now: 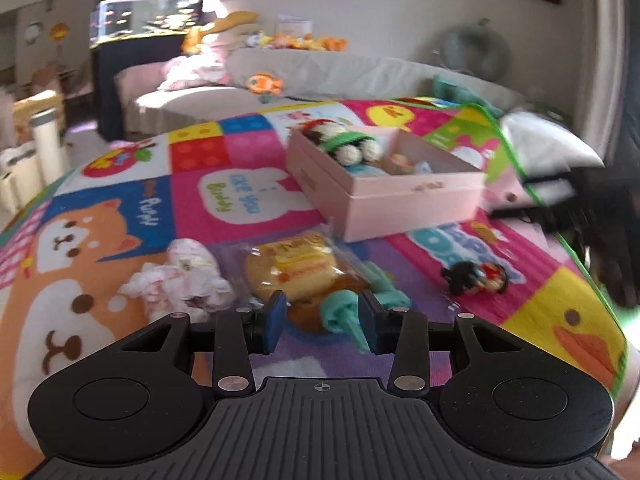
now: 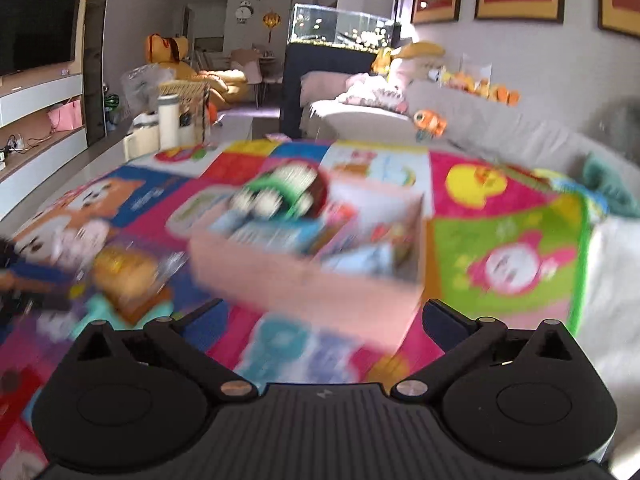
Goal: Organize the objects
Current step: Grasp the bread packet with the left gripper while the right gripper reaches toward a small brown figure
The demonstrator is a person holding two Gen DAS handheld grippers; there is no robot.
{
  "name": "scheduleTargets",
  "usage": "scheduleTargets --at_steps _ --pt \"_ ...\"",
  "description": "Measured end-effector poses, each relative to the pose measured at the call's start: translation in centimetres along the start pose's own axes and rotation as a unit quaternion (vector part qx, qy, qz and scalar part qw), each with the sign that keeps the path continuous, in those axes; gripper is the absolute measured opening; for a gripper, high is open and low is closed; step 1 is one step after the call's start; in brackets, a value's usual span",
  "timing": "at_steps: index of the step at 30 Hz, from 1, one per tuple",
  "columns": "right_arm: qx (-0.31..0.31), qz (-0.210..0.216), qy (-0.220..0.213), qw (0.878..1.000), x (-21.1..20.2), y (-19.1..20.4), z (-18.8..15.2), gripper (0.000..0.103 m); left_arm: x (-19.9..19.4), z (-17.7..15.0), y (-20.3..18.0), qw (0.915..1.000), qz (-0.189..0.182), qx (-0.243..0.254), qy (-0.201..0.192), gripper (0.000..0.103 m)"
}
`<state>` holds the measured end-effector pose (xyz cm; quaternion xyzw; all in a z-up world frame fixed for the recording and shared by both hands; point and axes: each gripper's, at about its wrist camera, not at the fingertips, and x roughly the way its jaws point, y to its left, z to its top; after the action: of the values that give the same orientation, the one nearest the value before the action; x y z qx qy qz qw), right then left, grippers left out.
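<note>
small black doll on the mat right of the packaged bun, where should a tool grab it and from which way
Take the small black doll across its middle, where the dark head meets the red body. It lies flat on the play mat with its long axis running left to right, clear of the pink box. Coming from above, fingers front and back of it, looks safest.

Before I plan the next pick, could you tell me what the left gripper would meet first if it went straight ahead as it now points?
Probably the teal-legged soft toy lying between the fingers of the left gripper; beyond it lies the wrapped yellow toy. Depth is unclear.
</note>
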<state>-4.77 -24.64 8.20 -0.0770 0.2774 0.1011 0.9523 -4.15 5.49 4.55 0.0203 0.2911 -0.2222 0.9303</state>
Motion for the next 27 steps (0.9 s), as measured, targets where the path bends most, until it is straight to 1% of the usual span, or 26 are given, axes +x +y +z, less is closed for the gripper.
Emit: scheduleTargets --at_steps 3,5,9,10,12,14,15,16,18,19,20,21,22,23,25,27 --pt "0.045 0.009 0.008 0.999 -0.2 0.8 -2.2 0.103 -0.1 0.4 1.4 0.999 0.023 -0.037 0.004 0.043" --pt "0.073 0.013 0.01 0.997 -0.5 0.7 -3.1 0.103 -0.2 0.5 2.0 0.9985 0.034 -0.043 0.008 0.043" --pt "0.132 0.003 0.02 0.991 -0.2 -0.6 -4.4 0.103 -0.5 0.2 1.8 0.9989 0.035 -0.026 0.015 0.043" --pt "0.151 -0.004 0.026 0.988 0.0 -1.2 -4.8 0.103 -0.5 0.3 1.7 0.9988 0.042 -0.019 0.013 0.044" --pt "0.185 -0.007 0.039 0.982 0.6 -2.2 -5.3 0.103 -0.9 0.8 1.8 0.9972 0.073 -0.012 -0.007 0.044" --pt "0.209 0.004 0.049 0.977 1.0 -2.9 -5.6 0.103 -1.2 1.4 2.2 0.9944 0.102 0.004 -0.028 0.043" --pt "0.217 0.011 0.054 0.975 1.3 -3.2 -5.7 0.103 -1.3 1.7 2.4 0.9938 0.107 0.01 -0.03 0.043" --pt "0.224 0.015 0.051 0.973 1.3 -3.4 -5.8 0.103 -1.2 2.0 2.6 0.9945 0.1 0.016 -0.027 0.043" --pt "0.229 0.019 0.049 0.972 1.3 -3.5 -5.8 0.103 -0.8 2.5 2.3 0.9971 0.059 0.046 -0.013 0.043" --pt "0.229 0.019 0.049 0.972 1.3 -3.5 -5.9 0.103 -0.2 2.8 1.7 0.9965 0.033 0.077 0.001 0.044" --pt "0.227 0.017 0.049 0.972 1.3 -3.4 -5.9 0.103 0.3 2.9 1.2 0.9941 0.018 0.107 0.01 0.047" --pt "0.224 0.015 0.051 0.973 1.3 -3.2 -5.8 0.103 1.0 3.0 0.5 0.9902 0.011 0.138 0.016 0.047" --pt "0.219 0.012 0.053 0.974 1.4 -3.0 -5.8 0.103 1.9 3.3 0.0 0.9857 0.016 0.167 0.02 0.047" --pt "0.215 0.009 0.054 0.975 1.4 -2.9 -5.7 0.103 2.8 3.5 -0.4 0.9823 0.022 0.184 0.026 0.047" --pt "0.214 0.009 0.055 0.975 1.4 -2.9 -5.7 0.103 5.0 4.1 -0.7 0.9778 0.018 0.202 0.054 0.047" --pt "0.216 0.011 0.054 0.975 1.4 -2.8 -5.7 0.103 7.0 4.7 -0.5 0.9775 -0.006 0.197 0.074 0.05"
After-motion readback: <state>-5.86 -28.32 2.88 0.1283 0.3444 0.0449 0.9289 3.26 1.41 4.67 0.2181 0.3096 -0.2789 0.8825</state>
